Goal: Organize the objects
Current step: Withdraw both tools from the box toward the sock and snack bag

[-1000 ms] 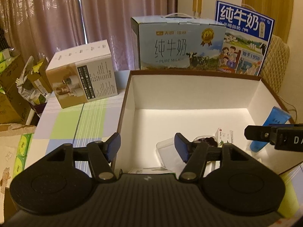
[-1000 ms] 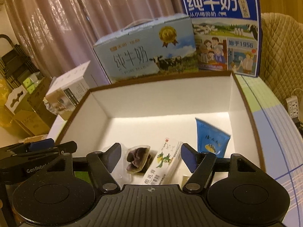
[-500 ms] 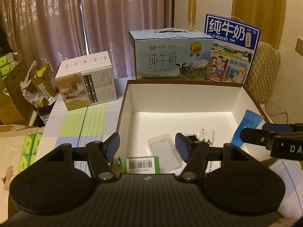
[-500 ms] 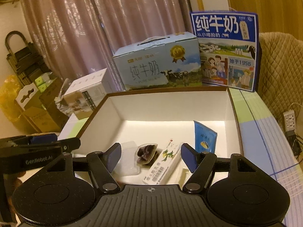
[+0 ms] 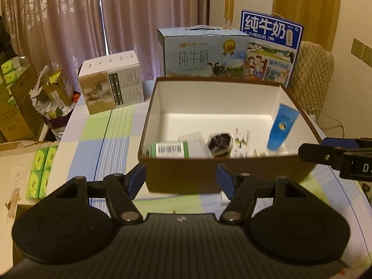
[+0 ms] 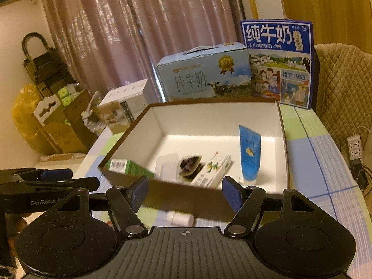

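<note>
A brown box (image 5: 181,179) (image 6: 186,197) with white inner walls sits on the checked tablecloth. Inside lie a green carton with a barcode (image 5: 168,149) (image 6: 126,166), a clear plastic tray (image 5: 193,139) (image 6: 167,166), a dark snack packet (image 5: 219,142) (image 6: 189,165), a white medicine carton (image 5: 240,139) (image 6: 214,171) and a blue tube (image 5: 281,126) (image 6: 249,153). A small white bottle (image 6: 180,218) lies on the cloth before the box. My left gripper (image 5: 181,183) and right gripper (image 6: 184,194) hang open in front of the box's near wall, holding nothing.
Behind the brown box stand a light blue milk case (image 5: 204,53), a dark blue milk case (image 5: 270,48) and a white and tan carton (image 5: 111,81). Green tissue packs (image 5: 40,172) lie off the table's left edge. A quilted chair (image 6: 344,88) stands at the right.
Both grippers have pulled back and up from over the box's inside to in front of its near wall. The green carton now lies inside the box; the white bottle has come into view.
</note>
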The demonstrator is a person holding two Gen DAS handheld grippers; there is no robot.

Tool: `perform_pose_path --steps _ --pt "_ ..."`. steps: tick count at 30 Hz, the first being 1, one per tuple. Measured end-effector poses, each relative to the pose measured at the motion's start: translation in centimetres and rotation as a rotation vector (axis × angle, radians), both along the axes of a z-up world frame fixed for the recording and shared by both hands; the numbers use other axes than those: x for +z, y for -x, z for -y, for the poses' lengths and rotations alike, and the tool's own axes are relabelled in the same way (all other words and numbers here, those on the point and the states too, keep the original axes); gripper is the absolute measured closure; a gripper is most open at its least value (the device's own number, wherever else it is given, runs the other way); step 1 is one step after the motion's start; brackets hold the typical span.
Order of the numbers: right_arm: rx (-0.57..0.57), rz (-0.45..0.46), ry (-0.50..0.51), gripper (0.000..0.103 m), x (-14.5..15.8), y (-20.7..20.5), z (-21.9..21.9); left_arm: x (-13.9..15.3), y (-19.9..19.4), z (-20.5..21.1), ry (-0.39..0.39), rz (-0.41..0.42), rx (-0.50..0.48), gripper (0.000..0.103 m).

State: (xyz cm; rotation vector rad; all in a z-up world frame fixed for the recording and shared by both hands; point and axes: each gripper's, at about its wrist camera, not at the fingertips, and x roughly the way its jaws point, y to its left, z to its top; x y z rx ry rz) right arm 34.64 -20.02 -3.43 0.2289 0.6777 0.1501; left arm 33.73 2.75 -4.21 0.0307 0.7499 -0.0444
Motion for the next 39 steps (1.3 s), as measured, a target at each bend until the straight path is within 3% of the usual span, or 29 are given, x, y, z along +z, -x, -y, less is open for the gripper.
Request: perform_pose_path --steps 14,39 --pt "0.132 -0.1 0.015 0.036 -3.8 4.7 -2.1 -1.9 6.5 -0.6 0.041 -0.072 -0.003 0.036" --pt "0.255 -0.238 0.069 0.036 -9.3 5.3 -3.1 -8.2 6.5 -2.5 -0.028 -0.222 -0.01 0.037"
